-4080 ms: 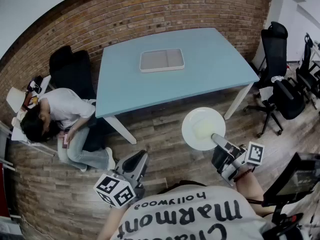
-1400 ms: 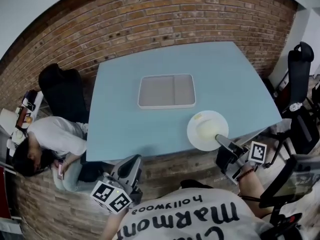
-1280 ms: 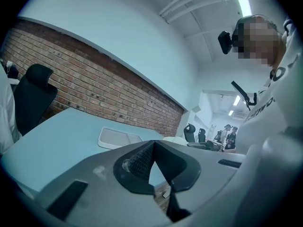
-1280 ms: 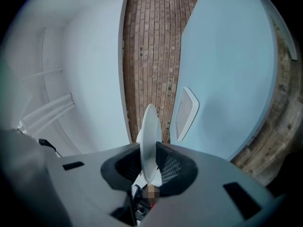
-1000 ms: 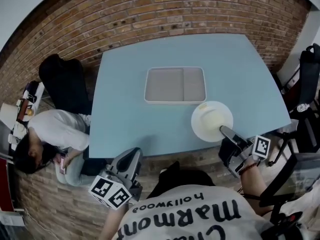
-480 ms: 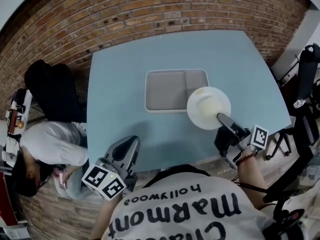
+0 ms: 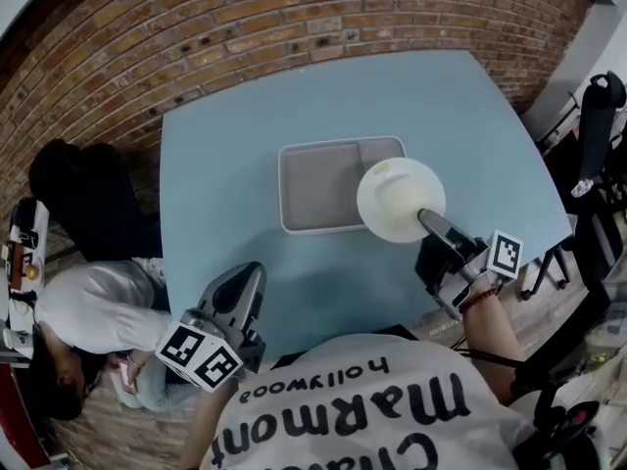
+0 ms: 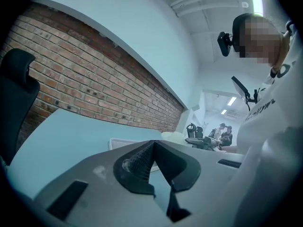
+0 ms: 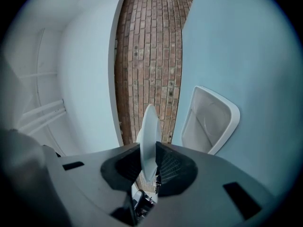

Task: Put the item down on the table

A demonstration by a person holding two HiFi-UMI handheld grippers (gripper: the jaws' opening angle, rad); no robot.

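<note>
Between the jaws of the right hand-held gripper (image 7: pixel 423 215) (image 9: pixel 149 167) sits the rim of a white plate (image 7: pixel 397 199) (image 9: pixel 149 131); the jaws are pressed against it from both sides. The right gripper view shows the plate edge-on, rising from between the jaws. From the head view the plate lies roughly level and covers the right end of a shallow grey tray (image 7: pixel 318 186) (image 9: pixel 210 122), reaching a little past its right rim. Whether the plate touches the tray cannot be told. The tray has two compartments and rests near the middle of the light blue table (image 7: pixel 245 116) (image 9: pixel 255 56).

At the near edge of the table, well apart from the plate, the left hand-held gripper (image 7: pixel 250 272) (image 8: pixel 152 145) has its jaws closed together with nothing between them, and it points toward the tray.

Beyond the table runs a brick wall (image 7: pixel 196 27). A person in a white top (image 7: pixel 88 306) sits low at the left, and a black office chair (image 7: pixel 598 116) stands at the right.
</note>
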